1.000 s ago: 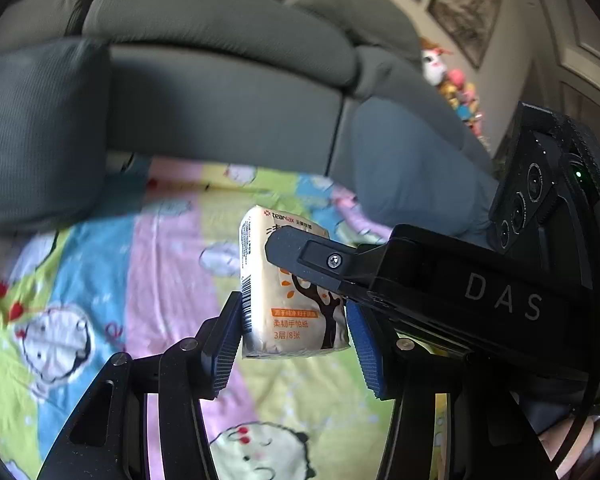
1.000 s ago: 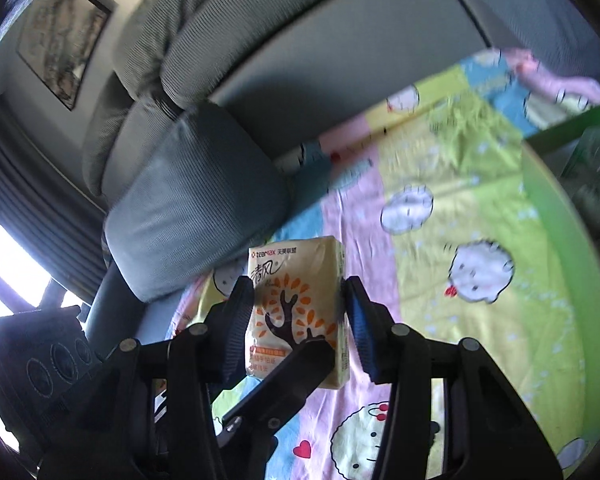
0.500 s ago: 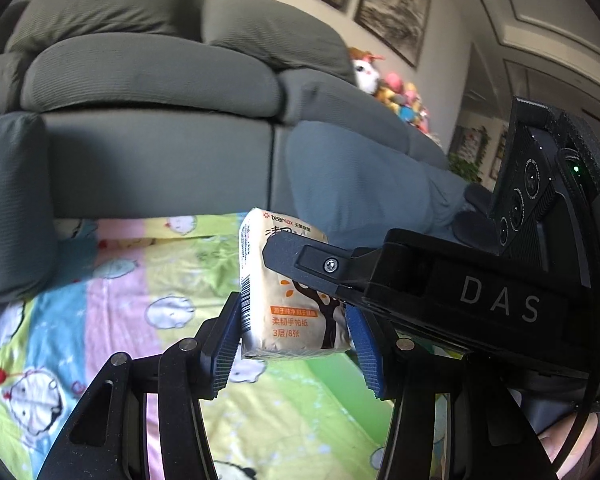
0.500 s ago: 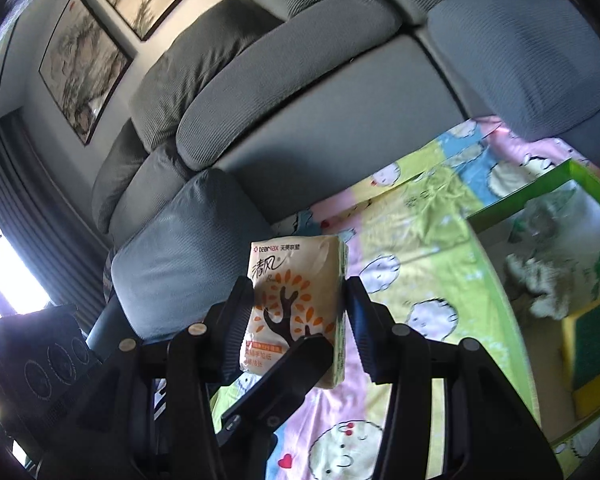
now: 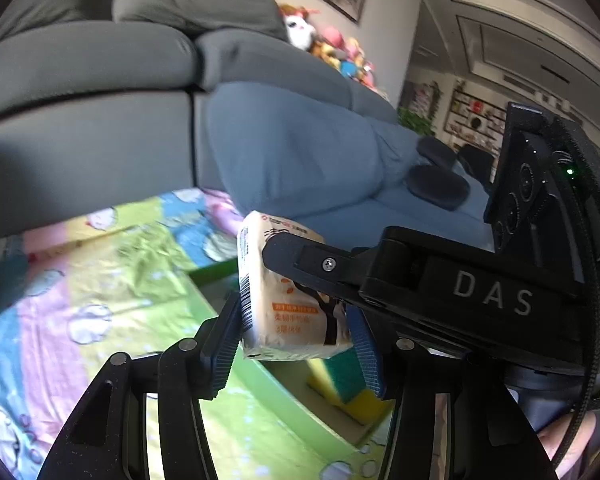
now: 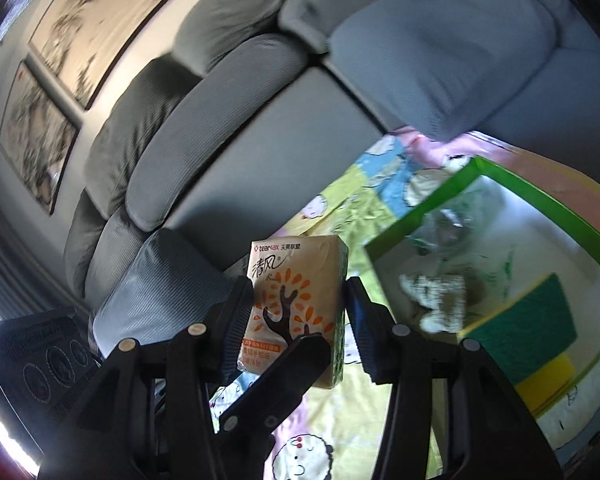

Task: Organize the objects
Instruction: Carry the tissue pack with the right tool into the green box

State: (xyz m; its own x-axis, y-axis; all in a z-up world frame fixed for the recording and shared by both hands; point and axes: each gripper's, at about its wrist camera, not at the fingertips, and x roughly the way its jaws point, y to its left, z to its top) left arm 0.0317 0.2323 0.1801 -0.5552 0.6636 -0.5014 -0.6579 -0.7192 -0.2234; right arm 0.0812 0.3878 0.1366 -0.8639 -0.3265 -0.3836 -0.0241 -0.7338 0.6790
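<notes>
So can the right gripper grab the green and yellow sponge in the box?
Probably not yet: the right gripper is shut on the tissue pack, as is the left gripper. The sponge lies uncovered.

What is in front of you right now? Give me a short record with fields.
held item: tissue pack, upright, in the air
left tool: closed on the pack's sides
right tool: also closed on the pack
container: green tray, to the right of the pack in the right wrist view
in tray: green and yellow sponge; crumpled pale wad, blurred
surface: cartoon-print sheet
background: grey sofa
pack in tray: not yet
</notes>
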